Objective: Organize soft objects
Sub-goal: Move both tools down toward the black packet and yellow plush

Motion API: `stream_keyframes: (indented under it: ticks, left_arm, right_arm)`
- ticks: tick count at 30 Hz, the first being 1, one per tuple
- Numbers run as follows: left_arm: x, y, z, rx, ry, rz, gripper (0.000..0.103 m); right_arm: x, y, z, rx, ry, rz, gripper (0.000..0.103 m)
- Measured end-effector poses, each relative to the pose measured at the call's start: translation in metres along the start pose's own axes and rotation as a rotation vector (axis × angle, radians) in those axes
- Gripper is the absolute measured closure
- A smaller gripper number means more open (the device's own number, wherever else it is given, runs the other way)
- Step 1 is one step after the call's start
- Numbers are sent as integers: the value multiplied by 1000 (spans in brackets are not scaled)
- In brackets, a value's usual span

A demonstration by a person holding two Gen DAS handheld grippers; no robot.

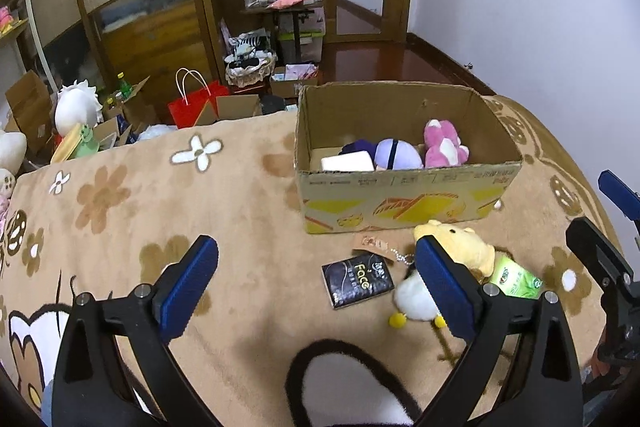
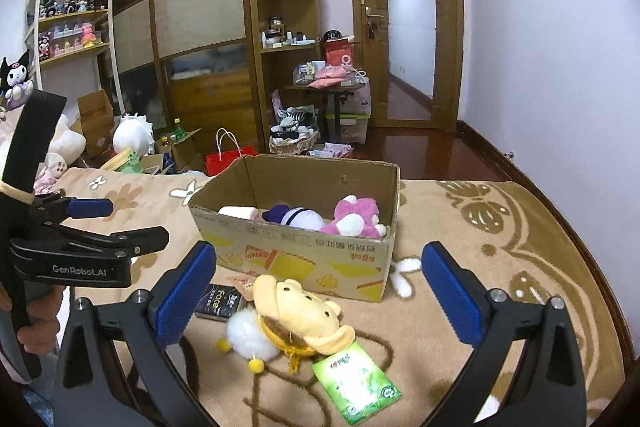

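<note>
Already the cardboard box (image 2: 296, 251) holds three plush toys; near it on the bed blanket (image 2: 500, 227), left to right, wait a white pom-pom (image 2: 248, 337) and yellow plush (image 2: 298, 315). Left tongs (image 1: 316, 287) and right tongs (image 2: 318, 291) are spread, empty.

One cardboard box (image 2: 304, 251), five plush toys, two tissue packs.

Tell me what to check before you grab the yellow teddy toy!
1. Right gripper open: ok.
2. Left gripper open, holding nothing: ok.
3. Yellow plush lies free on the blanket: ok.
4. Yellow plush between the right gripper's fingers: ok, lined up, not yet touching.
5. Cardboard box has room: ok, a gap shows beside the pink plush.
6. Green packet stuck to the yellow plush: cannot tell.
</note>
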State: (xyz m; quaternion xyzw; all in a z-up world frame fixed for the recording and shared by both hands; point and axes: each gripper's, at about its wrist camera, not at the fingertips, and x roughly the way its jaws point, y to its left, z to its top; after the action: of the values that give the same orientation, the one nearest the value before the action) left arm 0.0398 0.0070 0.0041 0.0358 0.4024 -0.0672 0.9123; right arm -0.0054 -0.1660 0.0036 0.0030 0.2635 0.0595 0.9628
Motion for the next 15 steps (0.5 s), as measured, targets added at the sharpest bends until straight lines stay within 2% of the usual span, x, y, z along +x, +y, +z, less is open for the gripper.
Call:
stream_keyframes:
  ticks: [15]
  left_arm:
    - [25, -4, -2, 4, 67, -9, 5]
  right_arm:
    - [18, 5, -15, -13, 50, -4, 0]
